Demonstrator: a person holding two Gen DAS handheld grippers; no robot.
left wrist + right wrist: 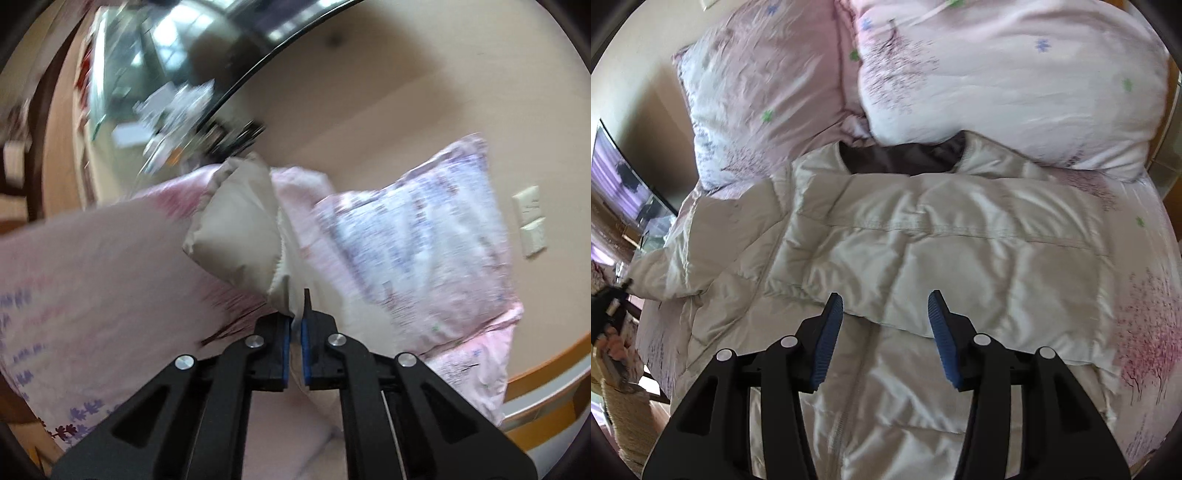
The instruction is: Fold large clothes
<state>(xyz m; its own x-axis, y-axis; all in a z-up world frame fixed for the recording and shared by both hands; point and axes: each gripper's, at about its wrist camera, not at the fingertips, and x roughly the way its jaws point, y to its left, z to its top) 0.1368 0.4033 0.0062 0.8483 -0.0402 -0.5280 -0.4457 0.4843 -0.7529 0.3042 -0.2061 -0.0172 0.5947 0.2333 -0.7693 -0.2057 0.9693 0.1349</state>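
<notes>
Sleeve (236,229) sits clamped in my left gripper (296,332), lifted for folding; right gripper (885,306) hangs open at 6 o'clock over jacket (923,236).

jacket (923,236): cream, brown lining | pillows (1008,85): pink, floral print | tool pads (827,343): blue

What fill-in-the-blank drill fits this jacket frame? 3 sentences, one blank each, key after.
1. The left tool is shut on a fold of the ____ puffer jacket.
2. The right tool hangs over the jacket with its jaws ____.
3. The jacket lies on a bed, its collar toward two ____ pillows.

Missing: beige; open; pink
</notes>
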